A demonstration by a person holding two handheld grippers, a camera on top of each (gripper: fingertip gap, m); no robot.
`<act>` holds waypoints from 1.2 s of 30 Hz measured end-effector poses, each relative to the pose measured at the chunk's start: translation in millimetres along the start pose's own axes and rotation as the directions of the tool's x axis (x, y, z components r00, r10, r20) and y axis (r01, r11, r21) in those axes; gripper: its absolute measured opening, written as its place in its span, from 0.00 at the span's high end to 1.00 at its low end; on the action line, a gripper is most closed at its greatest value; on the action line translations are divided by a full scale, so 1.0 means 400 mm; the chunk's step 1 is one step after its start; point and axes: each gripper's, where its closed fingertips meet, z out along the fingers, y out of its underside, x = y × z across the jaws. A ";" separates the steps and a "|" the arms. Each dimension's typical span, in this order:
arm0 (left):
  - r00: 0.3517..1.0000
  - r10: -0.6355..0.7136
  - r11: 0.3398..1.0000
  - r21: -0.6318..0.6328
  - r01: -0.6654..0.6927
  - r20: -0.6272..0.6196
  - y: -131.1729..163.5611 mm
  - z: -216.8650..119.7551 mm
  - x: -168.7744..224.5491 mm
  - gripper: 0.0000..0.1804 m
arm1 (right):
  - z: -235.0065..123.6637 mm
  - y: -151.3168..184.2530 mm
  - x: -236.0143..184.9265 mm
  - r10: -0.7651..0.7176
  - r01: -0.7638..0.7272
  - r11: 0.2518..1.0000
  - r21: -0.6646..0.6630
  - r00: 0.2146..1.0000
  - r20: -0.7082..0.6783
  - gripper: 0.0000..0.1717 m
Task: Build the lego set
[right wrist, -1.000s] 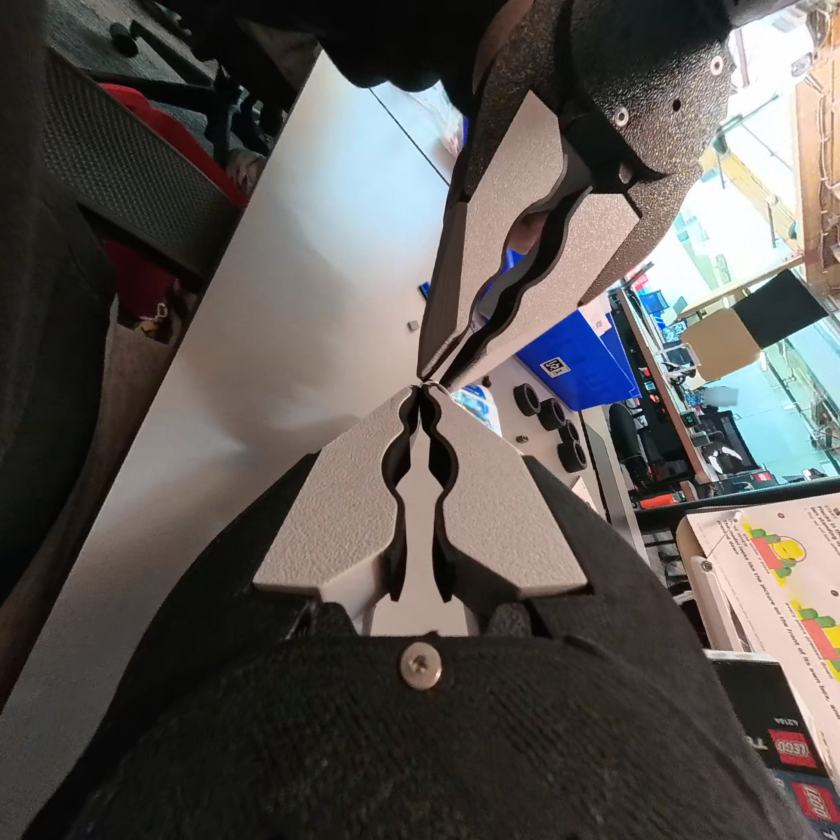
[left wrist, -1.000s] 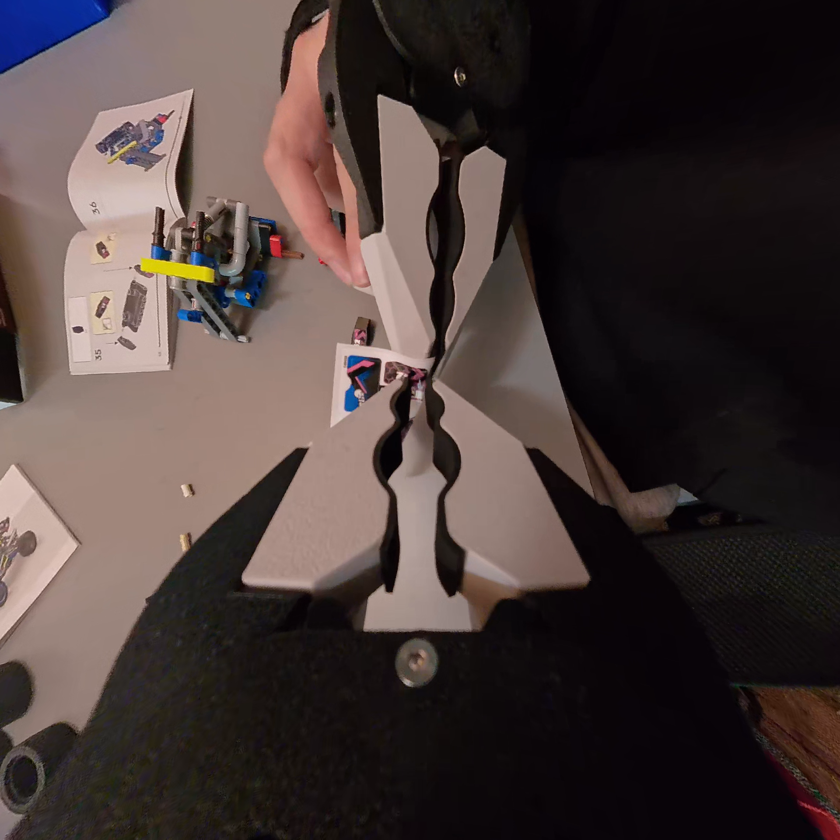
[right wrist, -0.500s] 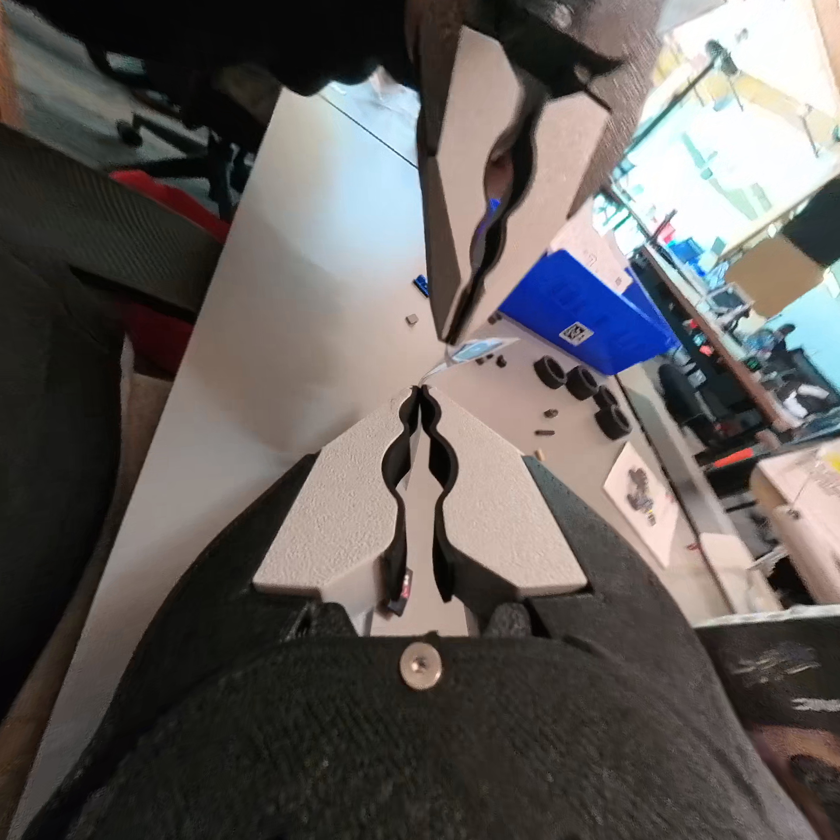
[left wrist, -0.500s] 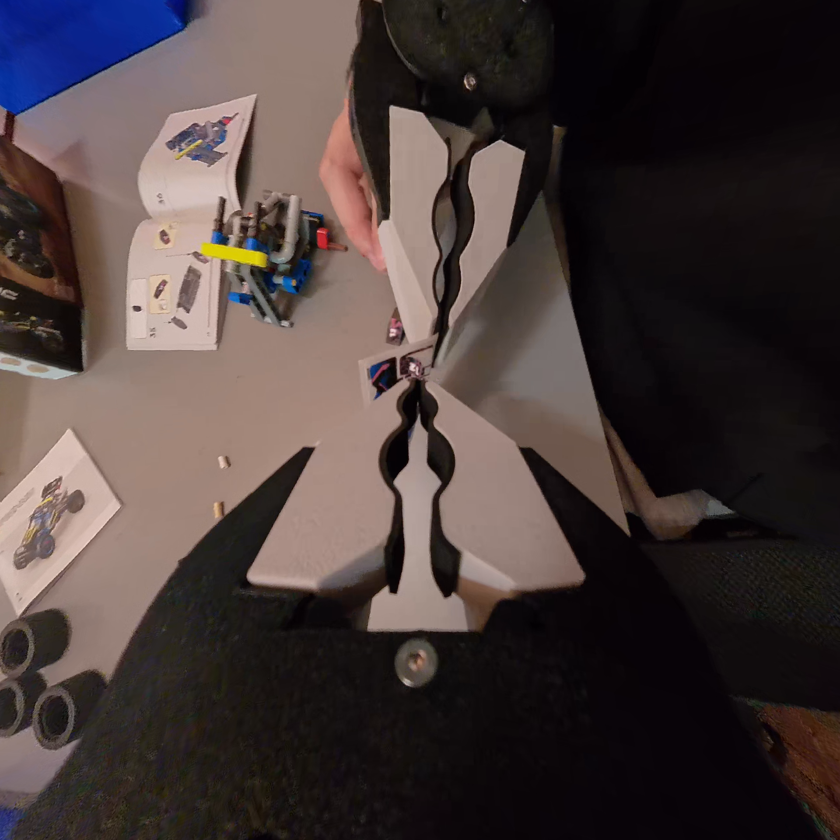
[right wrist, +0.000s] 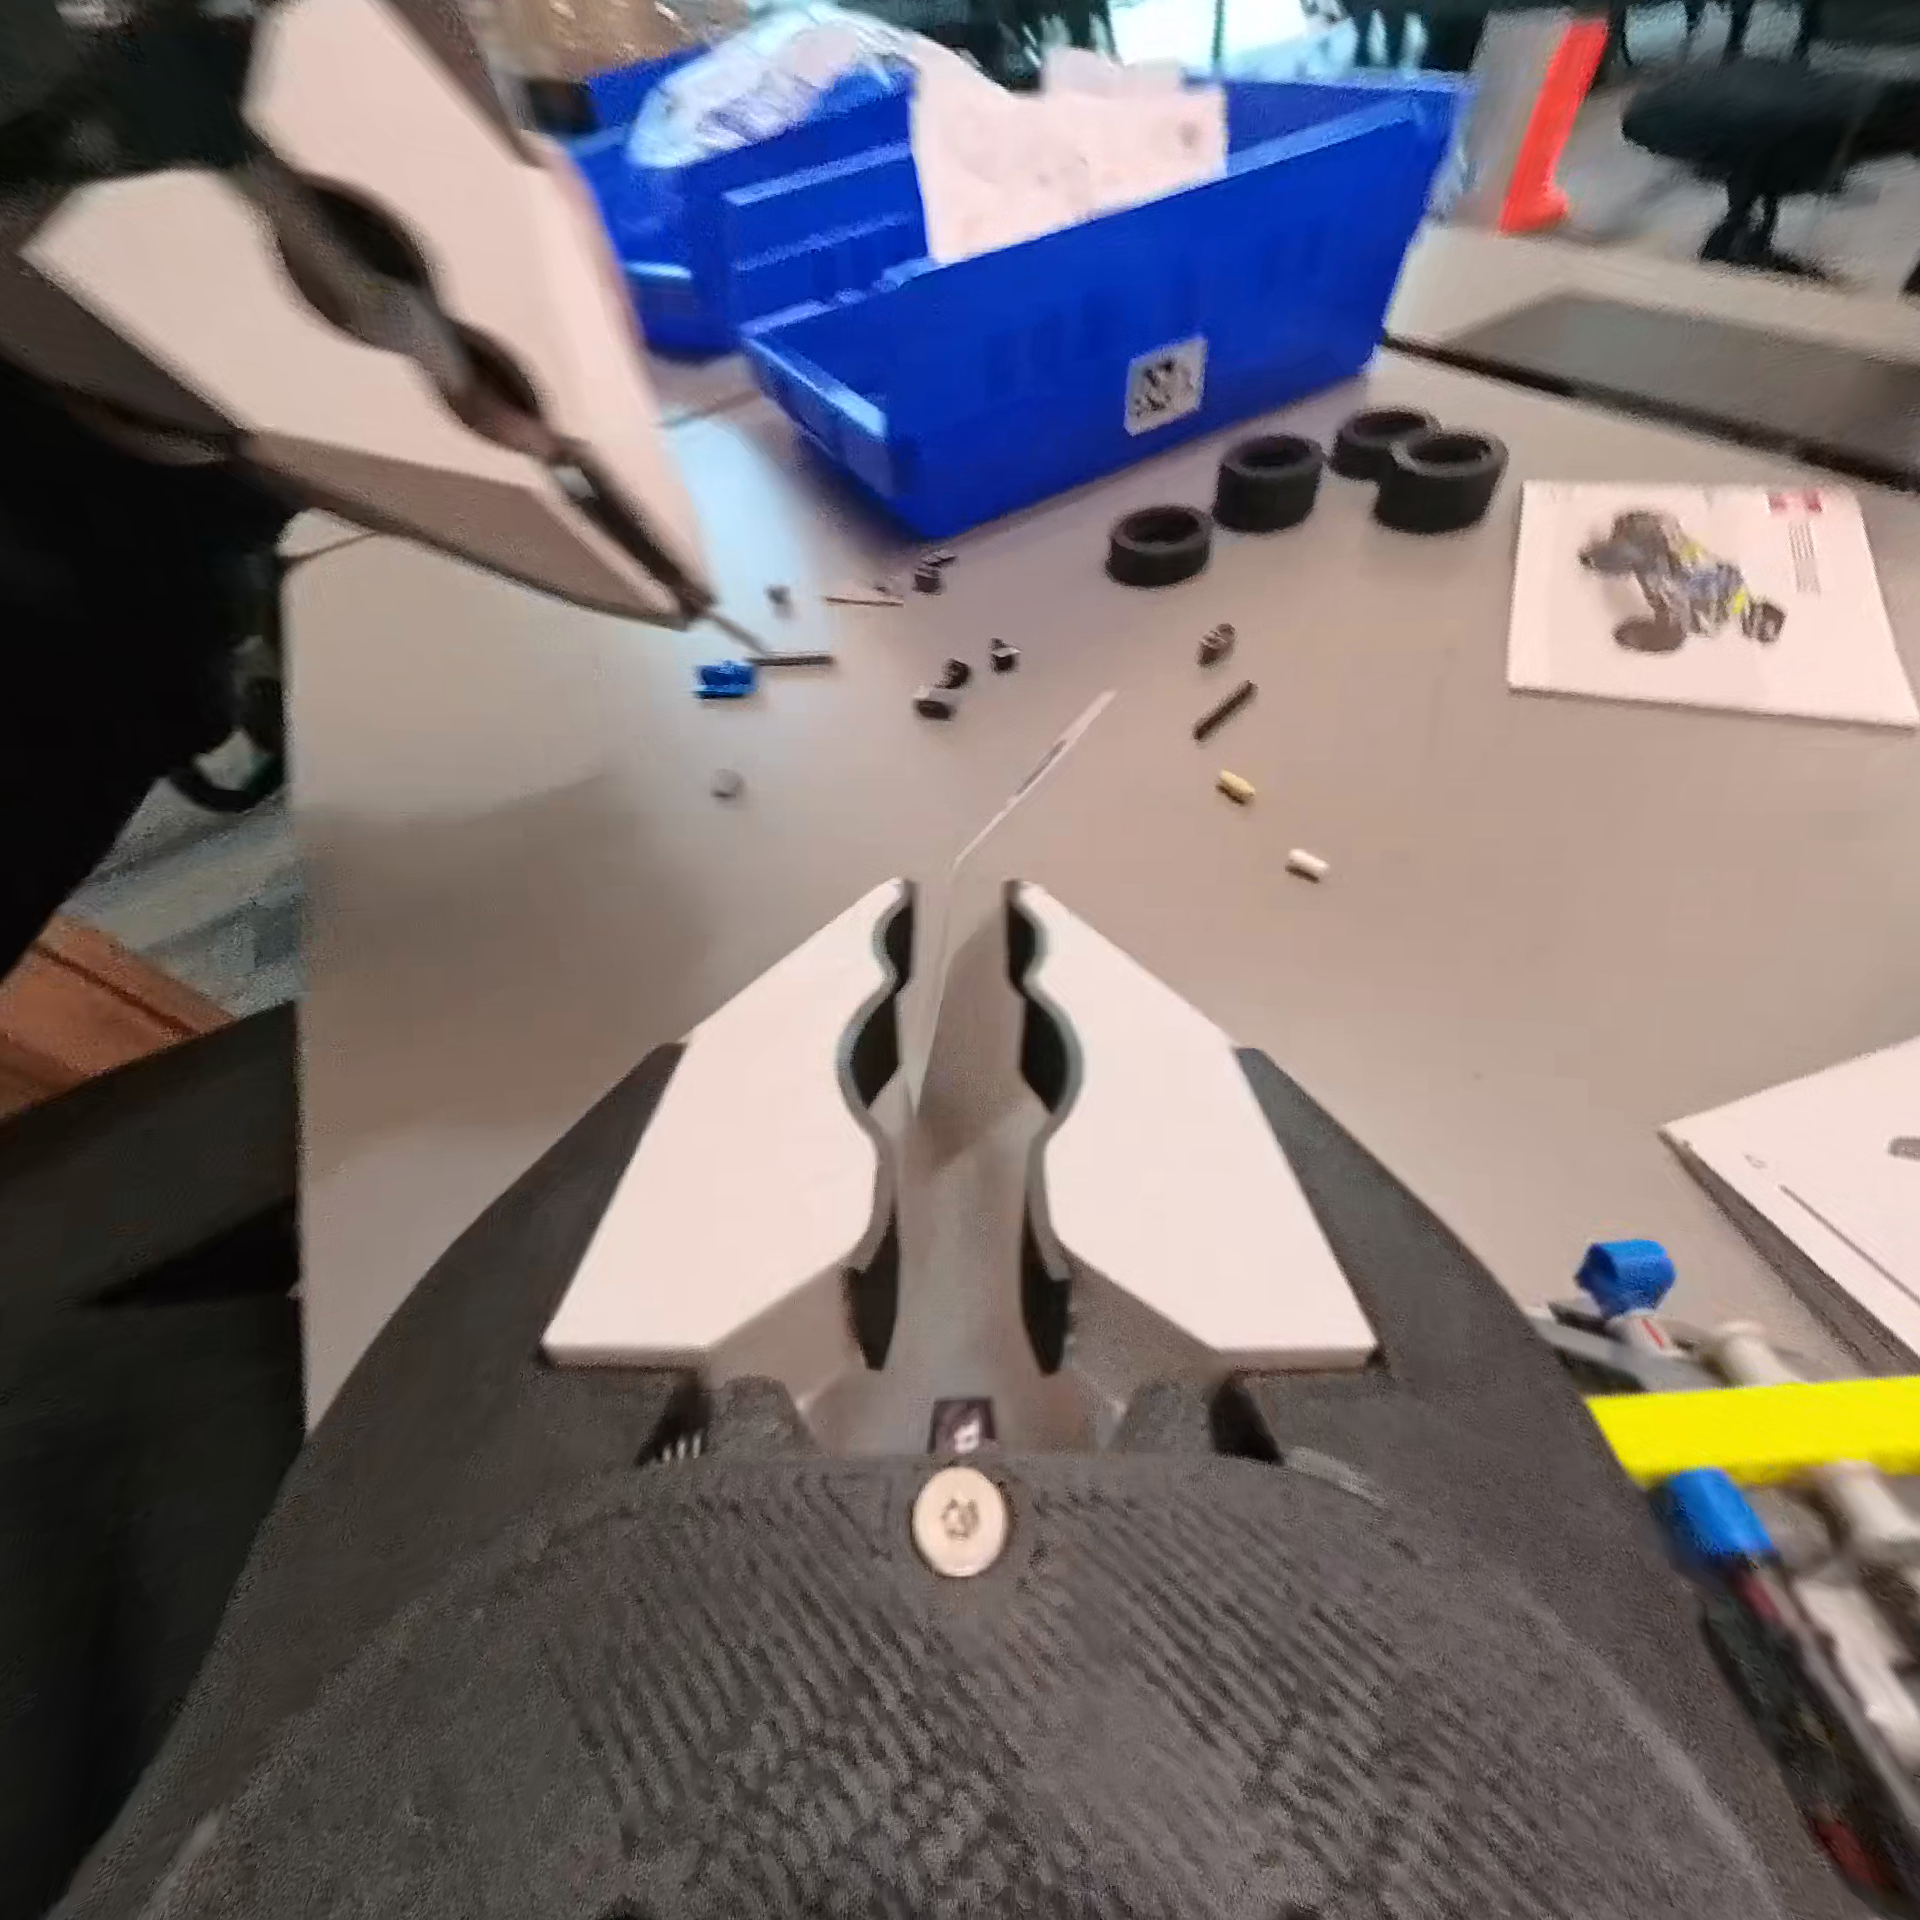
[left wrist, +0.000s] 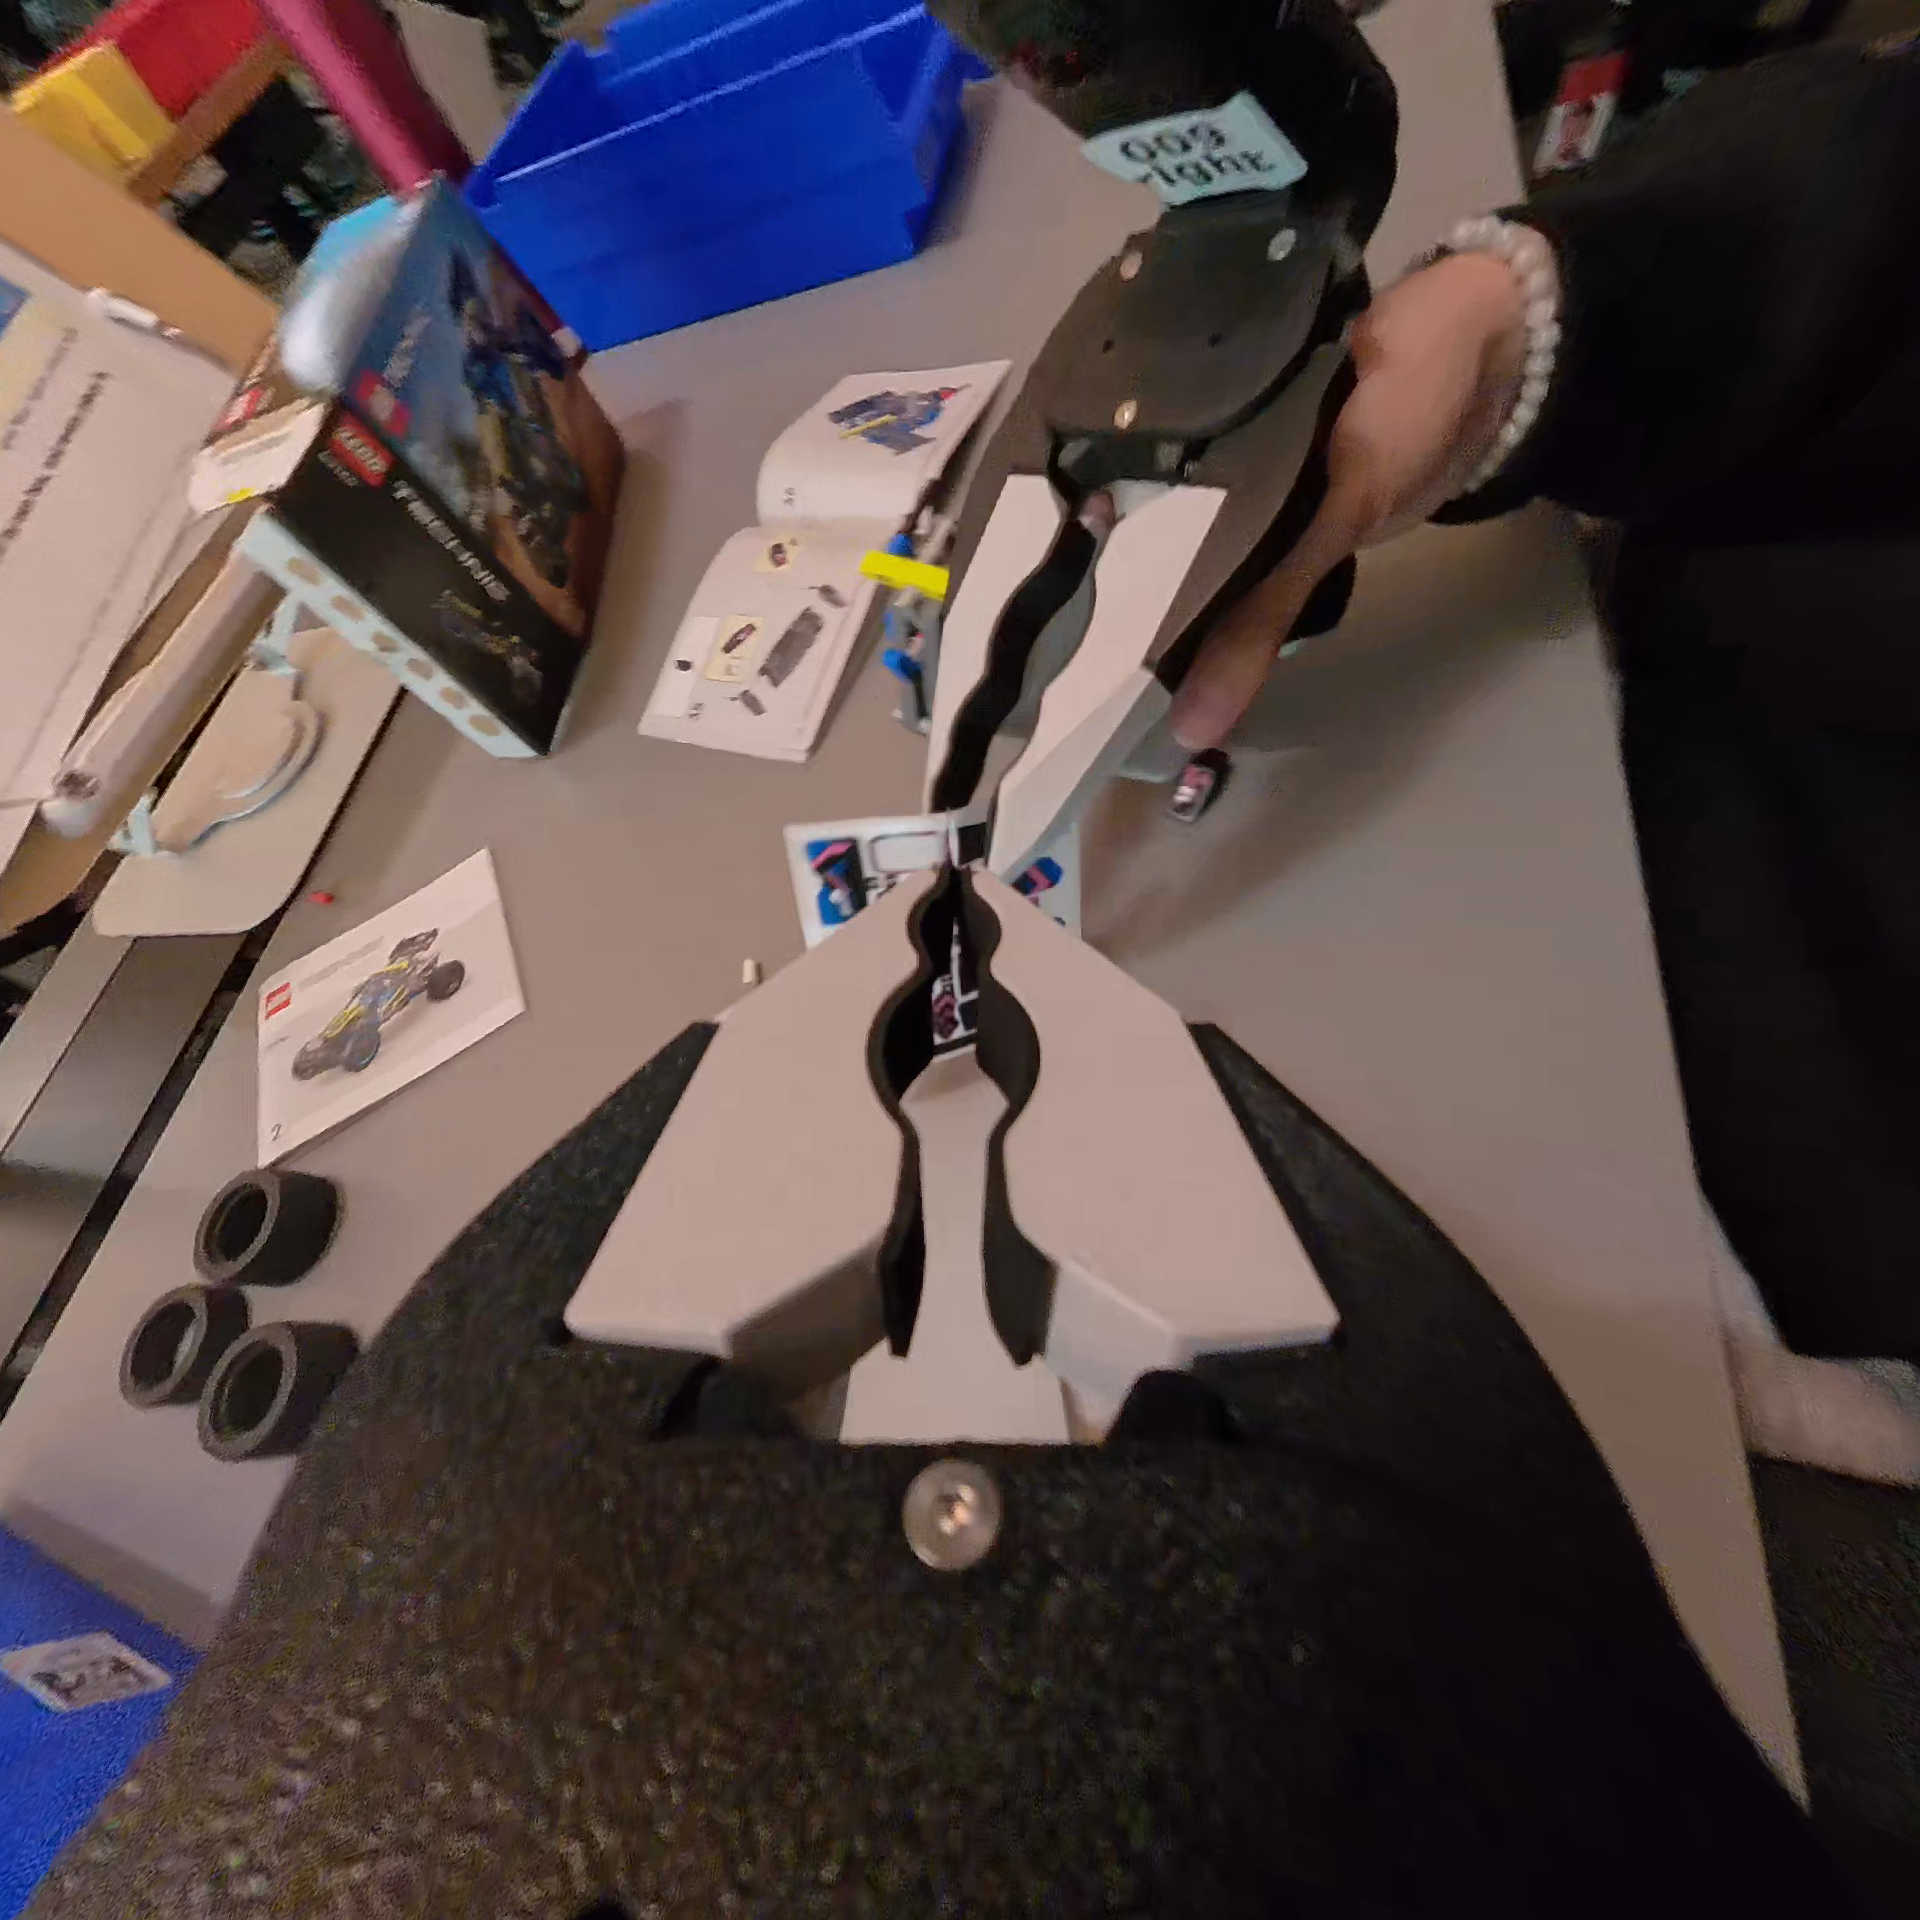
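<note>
Parted now where a second ago they were pressed together, the right gripper's (right wrist: 958,894) jaws stand spread on either side of a white sticker sheet (right wrist: 1023,790), seen edge-on with a gap to each pad. Just beside it, at the right edge, lies a part-built model (right wrist: 1766,1455) with a yellow beam. Beyond on the grey bench (right wrist: 520,831) are scattered small pins, then black tyres (right wrist: 1268,483) and a blue bin (right wrist: 1039,343). Up left, the left gripper (right wrist: 696,608) has its jaws pressed together, a thin dark sliver (right wrist: 736,628) jutting from the tips; what it is cannot be told.
</note>
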 end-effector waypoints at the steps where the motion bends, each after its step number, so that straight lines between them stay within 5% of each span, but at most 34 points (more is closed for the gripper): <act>1: 0.999 -0.019 1.000 0.011 0.019 0.027 0.009 -0.001 -0.015 1.00 | 0.020 0.004 0.025 0.028 -0.029 0.999 -0.030 0.999 -0.028 0.84; 5: 0.992 -0.100 0.995 0.032 0.098 0.075 0.056 -0.008 -0.039 1.00 | 0.061 0.019 0.100 0.072 -0.086 0.990 -0.109 0.989 -0.130 0.58; 9: 0.985 -0.105 0.994 0.033 0.102 0.139 0.094 -0.021 -0.046 1.00 | 0.049 -0.034 0.026 0.019 -0.023 0.998 -0.055 0.997 -0.075 0.59; 14: 0.909 0.275 0.956 0.010 -0.292 0.313 0.020 -0.015 -0.032 1.00 | -0.014 -0.060 -0.100 0.020 -0.022 0.999 0.026 0.998 0.065 0.51; 17: 0.732 0.566 0.812 -0.100 -0.575 0.381 -0.054 0.011 0.000 1.00 | -0.106 -0.085 -0.140 0.206 -0.232 0.969 0.085 0.948 0.244 0.55; 20: 0.463 0.809 0.555 -0.214 -0.804 0.361 -0.108 0.066 0.053 1.00 | -0.214 -0.087 -0.124 0.324 -0.374 0.918 0.135 0.900 0.292 0.58; 22: 0.360 0.859 0.444 -0.180 -0.878 0.364 -0.145 0.112 0.099 1.00 | -0.281 -0.066 -0.100 0.383 -0.433 0.888 0.154 0.882 0.274 0.61; 27: 0.102 0.908 0.174 -0.144 -0.974 0.407 -0.229 0.214 0.179 1.00 | -0.408 -0.004 -0.049 0.508 -0.570 0.804 0.171 0.807 0.301 0.87; 33: -0.030 0.926 0.022 -0.133 -0.991 0.376 -0.274 0.324 0.231 1.00 | -0.498 0.034 -0.030 0.484 -0.533 0.834 0.141 0.830 0.276 0.89; 36: 0.006 0.932 0.068 -0.159 -0.985 0.361 -0.276 0.354 0.217 1.00 | -0.560 0.147 0.074 0.349 -0.348 0.937 0.027 0.937 -0.018 0.85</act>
